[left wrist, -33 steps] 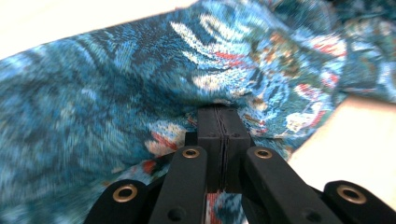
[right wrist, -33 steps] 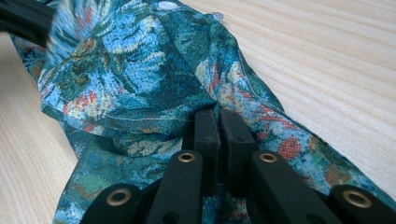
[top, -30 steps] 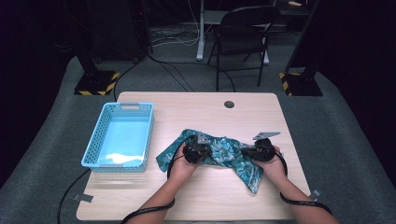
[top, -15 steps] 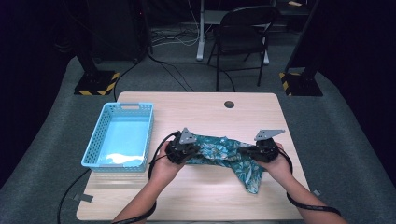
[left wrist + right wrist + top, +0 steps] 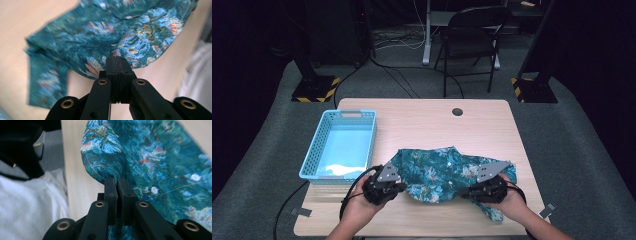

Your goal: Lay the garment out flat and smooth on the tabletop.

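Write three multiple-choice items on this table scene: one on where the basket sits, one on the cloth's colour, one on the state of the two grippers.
1. Where is the blue basket?
A. left of the cloth
B. right of the cloth
C. on the chair

2. What is the main colour of the patterned cloth?
A. yellow
B. teal
C. white

3. How are the left gripper and the right gripper?
A. both wide open
B. one open, one shut
C. both shut on the cloth

Answers: 1 A, the high view shows the basket at the table's left with the cloth to its right. 2 B, the fabric is teal with a flower print. 3 C, each gripper view shows its jaws pressed together on a fold.
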